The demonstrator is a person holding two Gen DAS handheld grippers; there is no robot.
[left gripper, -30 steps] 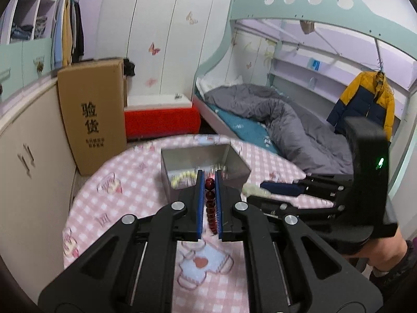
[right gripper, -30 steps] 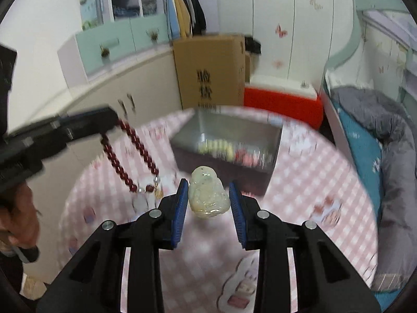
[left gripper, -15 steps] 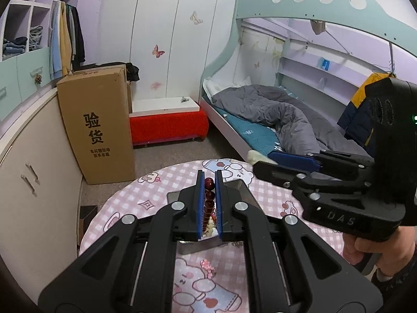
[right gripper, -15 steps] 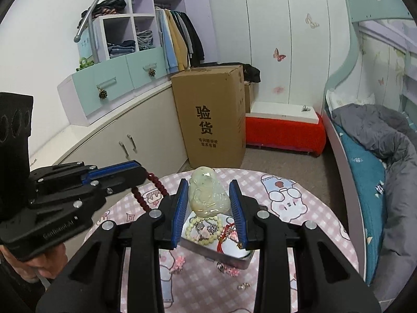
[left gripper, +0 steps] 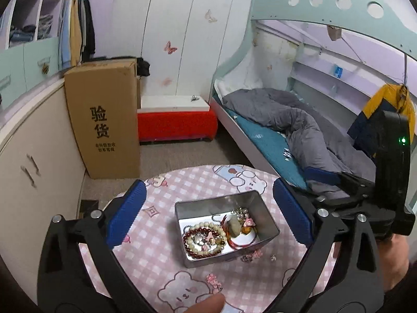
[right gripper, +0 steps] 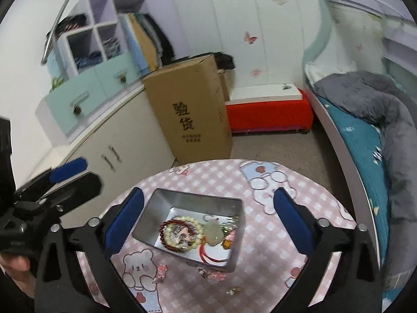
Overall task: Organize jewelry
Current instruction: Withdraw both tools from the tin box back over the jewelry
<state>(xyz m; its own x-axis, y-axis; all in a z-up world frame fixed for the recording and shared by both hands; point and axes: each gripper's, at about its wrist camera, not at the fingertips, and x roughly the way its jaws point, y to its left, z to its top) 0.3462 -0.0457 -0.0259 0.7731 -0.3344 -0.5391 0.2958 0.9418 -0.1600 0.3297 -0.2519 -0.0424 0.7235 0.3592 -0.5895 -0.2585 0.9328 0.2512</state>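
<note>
Tin (left gripper: 268, 223) sits on the round pink checked bench (left gripper: 161, 258), rectangular, metal, open-topped. Contents: red bead bracelet (left gripper: 202, 254) coiled around a pale bead bracelet (left gripper: 208, 225), both flat on the tin floor; pale jade pendant (right gripper: 214, 232) just beside them toward the right, lying on red cord (right gripper: 208, 257); small gold and pink charms at the pendant's far side, detail too small to tell.

Left tool (left gripper: 208, 212): jaws spread wide, blue pads empty, raised above the tin. Right tool (right gripper: 207, 214): jaws likewise spread wide, nothing between pads, also above the tin. Each tool is visible from the side at the edge of the other's view.

Loose items on bench in front of the tin: pink charms (right gripper: 161, 270) and a small gold piece (right gripper: 232, 291), apart from each other.

Background: cardboard box (left gripper: 104, 120), red bench-seat, bunk bed with grey duvet.
</note>
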